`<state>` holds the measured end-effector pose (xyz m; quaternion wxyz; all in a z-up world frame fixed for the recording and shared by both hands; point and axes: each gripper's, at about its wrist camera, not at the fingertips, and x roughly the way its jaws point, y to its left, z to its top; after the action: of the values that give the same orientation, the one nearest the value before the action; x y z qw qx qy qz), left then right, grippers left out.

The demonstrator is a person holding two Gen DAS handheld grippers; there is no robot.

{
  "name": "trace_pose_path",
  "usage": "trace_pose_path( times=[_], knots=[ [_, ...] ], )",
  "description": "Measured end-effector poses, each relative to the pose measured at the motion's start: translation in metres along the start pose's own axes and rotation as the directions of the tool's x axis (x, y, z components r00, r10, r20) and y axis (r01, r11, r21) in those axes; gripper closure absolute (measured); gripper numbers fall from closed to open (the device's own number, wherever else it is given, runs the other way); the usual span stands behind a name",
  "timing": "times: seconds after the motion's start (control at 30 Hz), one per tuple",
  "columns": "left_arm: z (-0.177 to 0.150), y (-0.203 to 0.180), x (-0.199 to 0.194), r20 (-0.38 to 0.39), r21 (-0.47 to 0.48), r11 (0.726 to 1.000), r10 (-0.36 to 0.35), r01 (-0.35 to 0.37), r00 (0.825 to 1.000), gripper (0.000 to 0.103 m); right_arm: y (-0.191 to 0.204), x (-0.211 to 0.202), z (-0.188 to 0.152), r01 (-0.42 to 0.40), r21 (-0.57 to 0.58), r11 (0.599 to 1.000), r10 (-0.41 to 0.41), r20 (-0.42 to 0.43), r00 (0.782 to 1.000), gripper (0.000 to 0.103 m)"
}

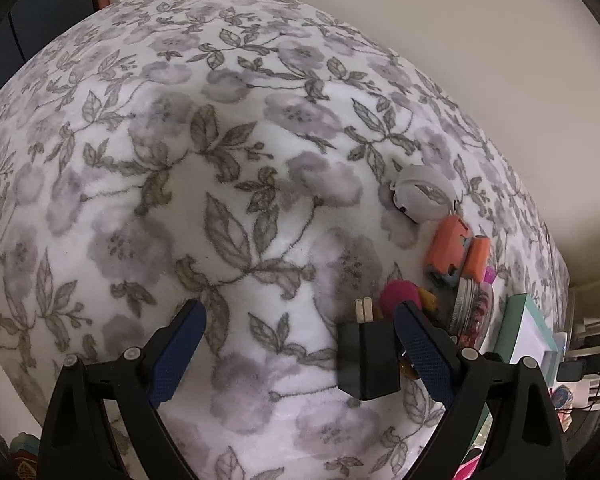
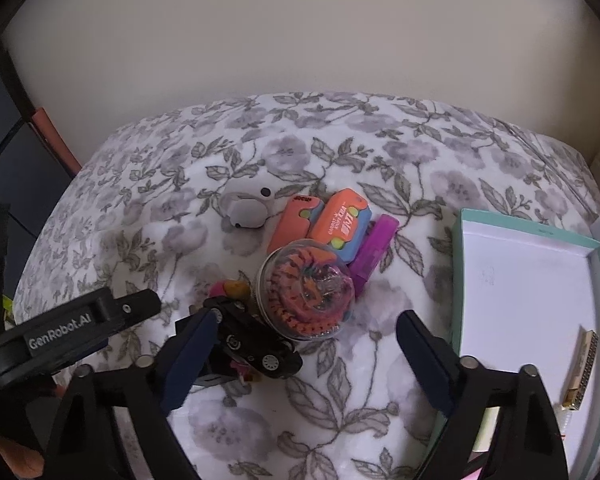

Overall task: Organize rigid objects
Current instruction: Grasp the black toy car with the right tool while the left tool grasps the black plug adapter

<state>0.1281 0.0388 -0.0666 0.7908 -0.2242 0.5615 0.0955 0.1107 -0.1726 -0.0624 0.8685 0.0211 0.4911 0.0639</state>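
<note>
Both grippers hang over a flowered blanket [image 2: 340, 400], and the clutter sits in one tight heap near its middle. The left gripper [image 1: 296, 340] is spread wide, gripping nothing; a black plug adapter [image 1: 366, 360] lies just inside its right finger, prongs pointing away. The right gripper [image 2: 306, 344] is wide open too, empty, hovering just short of the pile.

In the heap: a clear jar [image 2: 306, 292] on its side, packed with orange bands, a black toy car [image 2: 256, 344] touching it in front, two orange boxes [image 2: 332, 224] behind, a purple stick [image 2: 374, 248] beside them, and a white round gadget [image 2: 246, 210] a little apart. To the right waits an open teal-rimmed box [image 2: 596, 248], nearly bare, with one small gold-edged thing [image 2: 582, 372] near its corner.

The jar looks like the tricky one: smooth, round, likely to roll or slip, so take it across the metal-lidded end or squarely over its middle. The car seems light and stiff; pinch it across the body, not the wheels. The adapter is blocky and hard, with easy flat sides.
</note>
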Motion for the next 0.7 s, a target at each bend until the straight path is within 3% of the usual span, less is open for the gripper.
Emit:
trace_pose_path(
  times=[0.17,0.3,0.47,0.7],
  knots=[
    [-0.001,0.002,0.0,-0.009,-0.015,1.0,-0.019,0.019,1.0,0.008,0.006,0.005,-0.003,-0.016,-0.014,1.0,0.016,-0.017,1.0,0.025],
    [-0.001,0.0,0.003,-0.021,-0.013,0.999,-0.033,0.033,0.999,0.008,0.01,0.012,-0.007,-0.064,-0.013,0.998,0.063,-0.04,0.997,0.028],
    [-0.002,-0.002,0.005,-0.035,-0.008,0.999,-0.048,0.047,0.998,0.008,0.018,0.017,-0.009,-0.08,-0.033,0.996,0.078,-0.056,0.995,0.043],
    [-0.004,-0.007,0.009,-0.063,0.002,0.998,-0.07,0.07,0.996,0.008,0.024,0.018,-0.012,-0.064,-0.075,0.995,0.06,-0.055,0.997,0.046]
  ],
)
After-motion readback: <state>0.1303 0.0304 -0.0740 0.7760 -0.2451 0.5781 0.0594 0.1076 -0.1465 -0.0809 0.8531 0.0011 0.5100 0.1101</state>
